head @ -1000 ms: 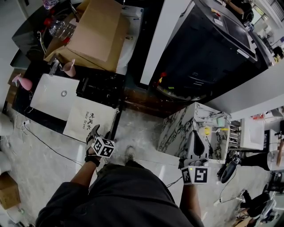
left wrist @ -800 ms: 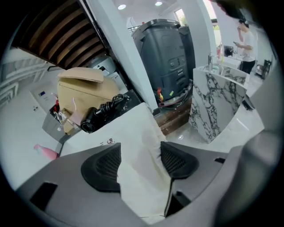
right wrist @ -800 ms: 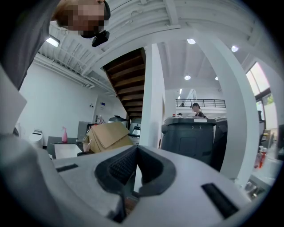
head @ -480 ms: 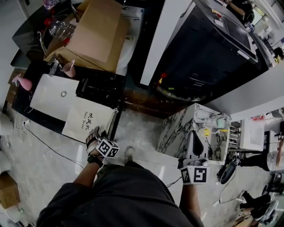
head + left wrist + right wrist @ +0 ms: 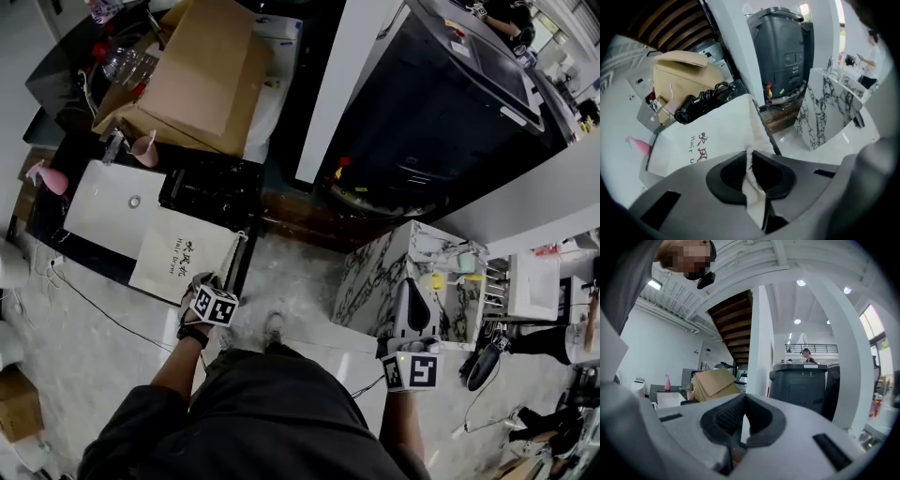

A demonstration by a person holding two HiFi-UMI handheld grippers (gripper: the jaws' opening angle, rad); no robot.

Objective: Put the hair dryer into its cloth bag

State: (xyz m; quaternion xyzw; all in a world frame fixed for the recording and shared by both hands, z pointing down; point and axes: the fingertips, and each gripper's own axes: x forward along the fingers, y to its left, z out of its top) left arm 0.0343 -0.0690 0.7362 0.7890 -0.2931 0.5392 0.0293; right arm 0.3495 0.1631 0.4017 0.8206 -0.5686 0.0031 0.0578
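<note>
The cream cloth bag (image 5: 185,256) printed "Hair Dryer" lies flat at the near edge of a dark table (image 5: 258,178). Behind it on the table lies the black hair dryer (image 5: 211,192) with its coiled cord. In the left gripper view the hair dryer (image 5: 701,102) sits beyond the bag (image 5: 708,136). My left gripper (image 5: 751,161) points steeply down; its jaws have just been closing and now pinch the bag's near edge, with cloth bunched between the pads. My right gripper (image 5: 743,404) is held level at the right, shut with nothing in it, far from the bag.
A cardboard box (image 5: 202,70) stands at the back of the table, with a white board (image 5: 112,202) left of the bag and a pink bottle (image 5: 47,176) beyond it. A marble counter (image 5: 412,267), a large dark machine (image 5: 441,103) and a white pillar (image 5: 352,66) stand to the right.
My left gripper sank onto the bag's near edge and its jaws closed on the cloth. My right gripper has not moved.
</note>
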